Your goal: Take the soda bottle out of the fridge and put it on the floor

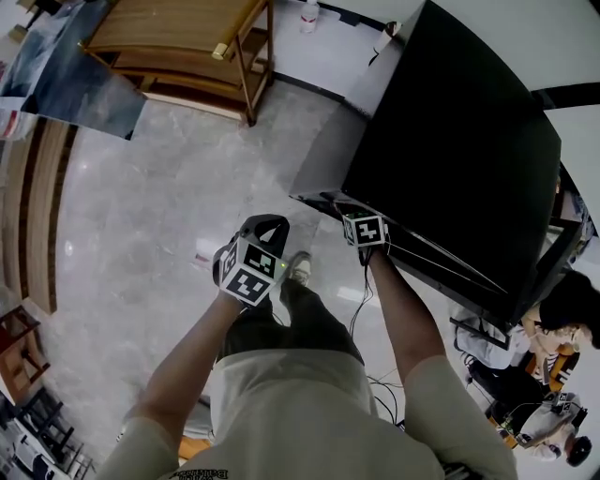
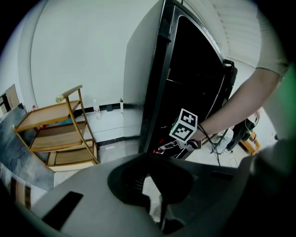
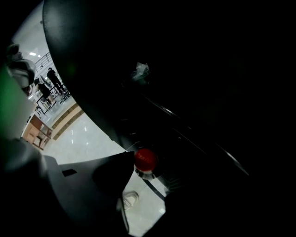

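The black fridge [image 1: 450, 150] stands at the right with its door open toward me. My right gripper [image 1: 364, 230] reaches down into its dark lower part. In the right gripper view a soda bottle's red cap [image 3: 146, 159] sits just beyond the jaws, which stand open around it without touching; the bottle's body is lost in the dark. My left gripper [image 1: 251, 267] hangs over the floor left of the fridge. Its jaws [image 2: 155, 194] show a narrow gap with bare floor and nothing between them. From the left gripper view, the right gripper [image 2: 163, 149] is at the fridge's [image 2: 194, 83] bottom edge.
A wooden shelf cart [image 1: 187, 47] stands against the far wall, with a small water bottle [image 1: 309, 14] to its right on the floor. My shoe [image 1: 298, 267] is below the grippers. Cables [image 1: 384, 384] trail on the floor, and people sit at the lower right [image 1: 553, 328].
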Available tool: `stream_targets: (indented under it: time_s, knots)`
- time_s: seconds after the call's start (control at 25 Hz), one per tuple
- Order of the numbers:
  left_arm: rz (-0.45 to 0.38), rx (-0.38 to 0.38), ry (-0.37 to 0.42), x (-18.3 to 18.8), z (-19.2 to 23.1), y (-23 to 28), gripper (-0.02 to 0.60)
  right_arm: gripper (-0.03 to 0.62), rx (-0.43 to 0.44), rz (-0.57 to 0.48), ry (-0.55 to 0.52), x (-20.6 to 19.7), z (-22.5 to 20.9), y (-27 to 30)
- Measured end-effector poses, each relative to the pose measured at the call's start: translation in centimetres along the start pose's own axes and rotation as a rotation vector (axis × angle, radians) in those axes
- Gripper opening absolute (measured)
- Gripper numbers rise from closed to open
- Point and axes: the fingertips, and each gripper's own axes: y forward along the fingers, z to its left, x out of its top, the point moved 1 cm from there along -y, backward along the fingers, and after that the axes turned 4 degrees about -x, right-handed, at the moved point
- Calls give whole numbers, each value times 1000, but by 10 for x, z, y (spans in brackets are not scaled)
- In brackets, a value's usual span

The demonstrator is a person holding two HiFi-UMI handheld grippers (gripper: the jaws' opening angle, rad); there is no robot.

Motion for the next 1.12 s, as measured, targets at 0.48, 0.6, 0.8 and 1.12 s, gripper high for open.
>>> stream_targets:
  time_s: [0.48, 0.6, 0.8, 1.12]
  knots:
    - [-2, 29, -29, -33, 1, -22, 6, 135, 0, -45, -73, 6, 10, 8]
    - [1, 28, -29, -37, -2, -25, 6, 132, -1, -20, -117, -1, 15, 5]
    - [-3, 30, -16, -35, -1, -38, 6, 130, -1, -41, -156, 2, 24, -18]
    - [-27, 27, 27, -16, -6, -72, 6, 131, 51, -57, -229, 13, 56, -96]
